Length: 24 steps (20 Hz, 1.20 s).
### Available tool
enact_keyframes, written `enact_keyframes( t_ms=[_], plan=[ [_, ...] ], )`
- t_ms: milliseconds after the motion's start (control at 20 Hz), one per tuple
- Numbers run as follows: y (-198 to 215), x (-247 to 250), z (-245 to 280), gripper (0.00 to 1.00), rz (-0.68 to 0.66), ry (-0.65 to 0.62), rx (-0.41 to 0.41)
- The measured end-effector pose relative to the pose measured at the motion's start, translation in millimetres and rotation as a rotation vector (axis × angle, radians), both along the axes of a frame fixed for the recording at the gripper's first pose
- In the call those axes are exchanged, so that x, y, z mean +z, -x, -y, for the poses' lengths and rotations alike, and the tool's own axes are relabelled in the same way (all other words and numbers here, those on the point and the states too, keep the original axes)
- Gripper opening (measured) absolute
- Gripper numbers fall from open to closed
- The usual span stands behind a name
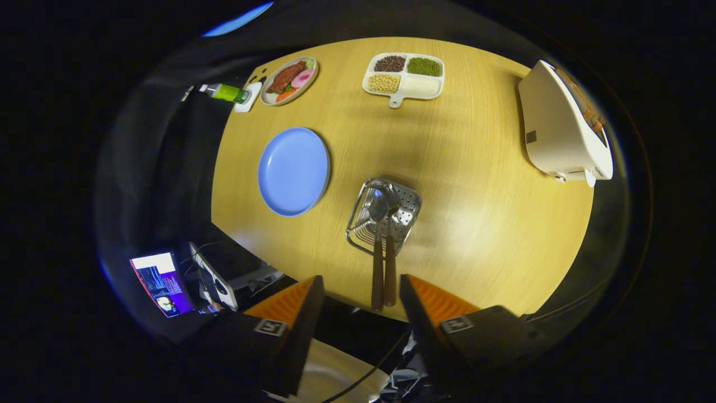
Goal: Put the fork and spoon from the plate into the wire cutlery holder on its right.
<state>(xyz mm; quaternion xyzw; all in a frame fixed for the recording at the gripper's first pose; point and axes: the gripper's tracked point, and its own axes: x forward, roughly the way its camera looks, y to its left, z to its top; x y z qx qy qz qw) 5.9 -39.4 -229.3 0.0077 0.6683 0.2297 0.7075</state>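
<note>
The wire cutlery holder (385, 217) stands on the wooden table, to the right of a bare blue plate (293, 170). A spoon (377, 246) and a fork (390, 252) stand side by side in the holder. Their brown handles stick up out of it and reach into the gap between my fingers. My gripper (361, 299) hovers high above the table and is open, with the handle ends between the fingertips (310, 294) but untouched by them.
At the far side of the table (475, 168) are a plate of play food (289, 80), a white divided tray of beans (404, 76) and a green bottle (226, 92). A white appliance (562, 129) sits at the right edge. A lit screen (162, 282) stands below the table's near left edge.
</note>
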Motion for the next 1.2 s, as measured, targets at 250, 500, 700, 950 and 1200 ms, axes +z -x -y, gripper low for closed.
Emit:
enact_keyframes(
  t_ms=[250, 500, 700, 950, 1200],
  plan=[
    [-12.6, 37.1, -15.5, 0.99, 0.194, -0.082, -0.035],
    [-11.3, 81.6, -37.8, 1.00, 0.437, -0.169, -0.095],
    [-8.3, 119.8, -36.9, 0.99, 0.624, -0.201, -0.178],
    [-0.1, 182.2, -25.2, 0.99, 0.919, -0.222, -0.308],
    [31.0, 240.0, 14.1, 0.99, 1.215, -0.205, -0.501]
  ],
)
